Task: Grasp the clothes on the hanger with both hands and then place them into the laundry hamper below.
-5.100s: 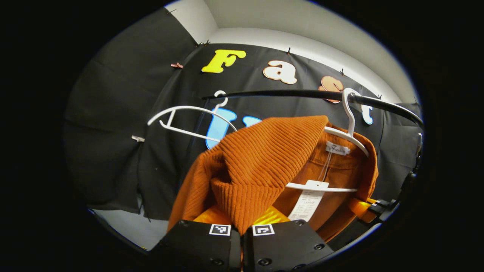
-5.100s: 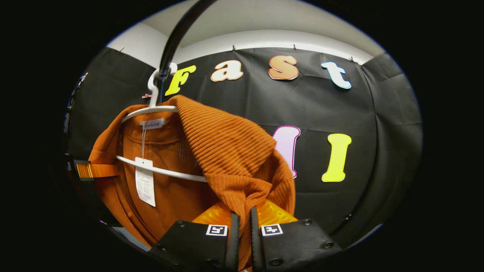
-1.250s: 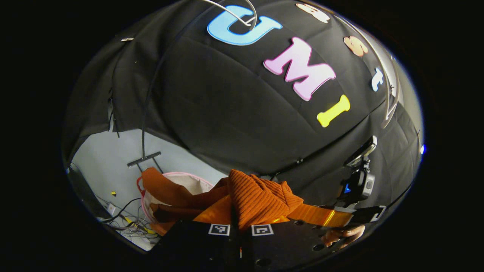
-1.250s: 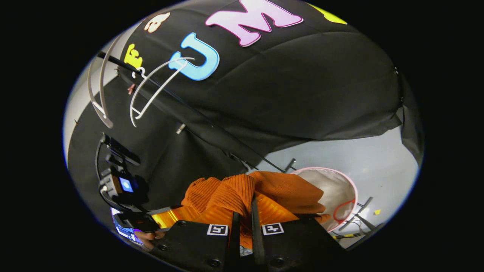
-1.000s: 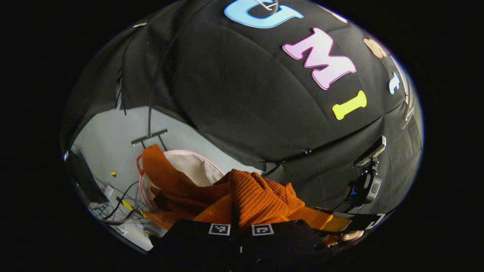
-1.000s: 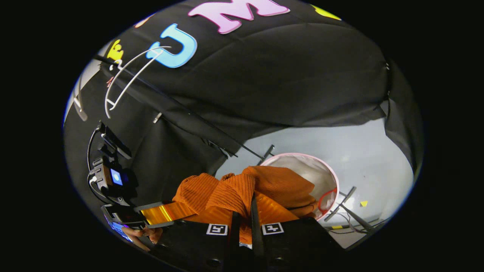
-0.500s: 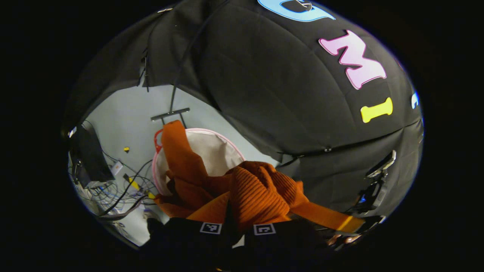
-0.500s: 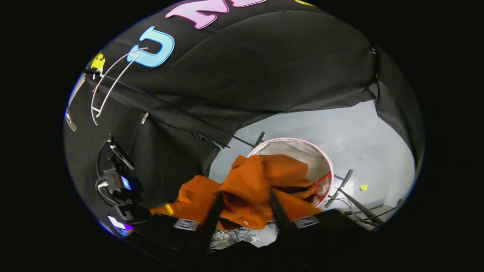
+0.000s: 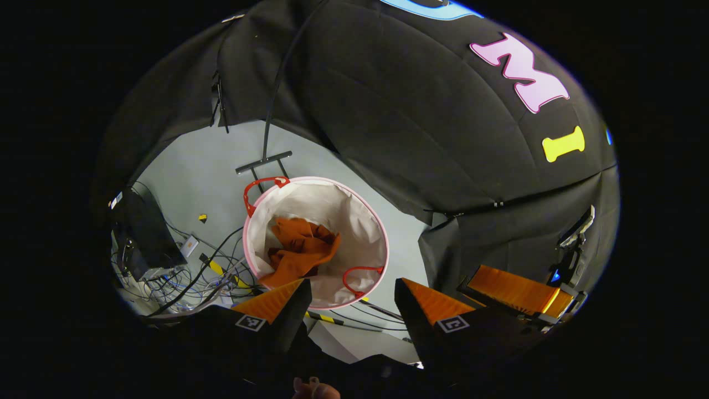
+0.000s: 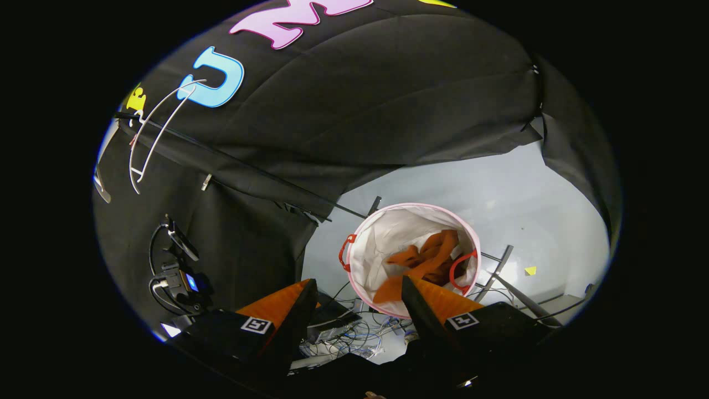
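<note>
The orange ribbed garment point(image 9: 299, 249) lies crumpled inside the white laundry hamper point(image 9: 365, 233) with a pink rim and red handles, down on the floor. In the right gripper view the same garment point(image 10: 426, 260) rests in the hamper point(image 10: 382, 244). My left gripper point(image 9: 349, 302) hangs open above the hamper's near rim, nothing between its fingers. My right gripper point(image 10: 357, 302) is open too, above the hamper's edge. The right gripper point(image 9: 515, 291) also appears at the lower right of the left gripper view. Two bare white hangers point(image 10: 152, 130) hang on the rail.
Cables and a power strip point(image 9: 183, 266) lie on the grey floor left of the hamper. The rack's black foot point(image 9: 263, 162) stands behind the hamper, another foot point(image 10: 498, 271) beside it. The left gripper point(image 10: 180, 277) shows at lower left in the right gripper view.
Both grippers opened and let go of the orange garment, which dropped from between them into the hamper. Earlier it was pulled off the hanger and carried down.
</note>
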Demonstrator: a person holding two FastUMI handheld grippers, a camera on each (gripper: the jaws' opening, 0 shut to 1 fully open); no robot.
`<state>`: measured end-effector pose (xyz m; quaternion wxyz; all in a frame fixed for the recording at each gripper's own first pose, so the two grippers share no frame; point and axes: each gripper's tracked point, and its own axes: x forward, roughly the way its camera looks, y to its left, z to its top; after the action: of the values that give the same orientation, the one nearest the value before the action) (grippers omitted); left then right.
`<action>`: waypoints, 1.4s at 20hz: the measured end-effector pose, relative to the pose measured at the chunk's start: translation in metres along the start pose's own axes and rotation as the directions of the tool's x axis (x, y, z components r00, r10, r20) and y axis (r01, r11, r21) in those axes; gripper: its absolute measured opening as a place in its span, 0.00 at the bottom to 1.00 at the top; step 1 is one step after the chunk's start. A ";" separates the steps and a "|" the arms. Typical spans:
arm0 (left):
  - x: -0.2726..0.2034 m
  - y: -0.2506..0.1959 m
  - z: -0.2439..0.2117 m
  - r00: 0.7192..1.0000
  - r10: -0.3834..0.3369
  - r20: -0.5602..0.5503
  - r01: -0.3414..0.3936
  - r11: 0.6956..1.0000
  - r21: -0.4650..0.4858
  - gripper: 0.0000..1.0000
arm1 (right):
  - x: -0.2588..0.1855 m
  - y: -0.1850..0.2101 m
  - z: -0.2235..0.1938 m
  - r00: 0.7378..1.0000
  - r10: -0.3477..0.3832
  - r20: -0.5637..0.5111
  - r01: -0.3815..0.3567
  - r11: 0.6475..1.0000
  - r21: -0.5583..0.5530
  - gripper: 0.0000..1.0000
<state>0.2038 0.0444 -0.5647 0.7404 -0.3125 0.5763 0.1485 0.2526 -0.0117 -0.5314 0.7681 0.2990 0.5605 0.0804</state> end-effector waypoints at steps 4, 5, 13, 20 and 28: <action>-0.010 0.003 -0.004 1.000 -0.020 0.007 0.020 1.000 0.013 0.92 | -0.006 0.004 0.001 1.000 0.006 0.023 -0.007 1.000 0.022 0.99; -0.013 0.004 -0.006 1.000 -0.026 0.009 0.026 1.000 0.018 0.96 | -0.009 0.006 0.000 0.999 0.008 0.032 -0.009 1.000 0.025 0.99; -0.070 -0.007 -0.005 0.986 -0.138 0.089 0.131 0.988 0.086 0.96 | -0.049 0.050 -0.035 0.992 0.040 0.122 -0.041 0.999 0.005 0.99; -0.160 0.021 -0.004 0.946 -0.243 0.214 0.196 0.956 0.220 0.96 | -0.086 0.105 -0.100 0.972 0.032 0.231 0.001 0.990 -0.141 0.99; -0.289 0.029 -0.002 0.823 -0.414 0.390 0.192 0.848 0.495 0.96 | -0.188 0.166 -0.102 0.821 0.011 0.570 0.193 0.935 -0.296 0.99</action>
<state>0.1012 0.1050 -0.3004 0.9248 -0.1822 0.3324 -0.0333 0.1274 0.0738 -0.3070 0.9418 0.1441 0.3001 0.0470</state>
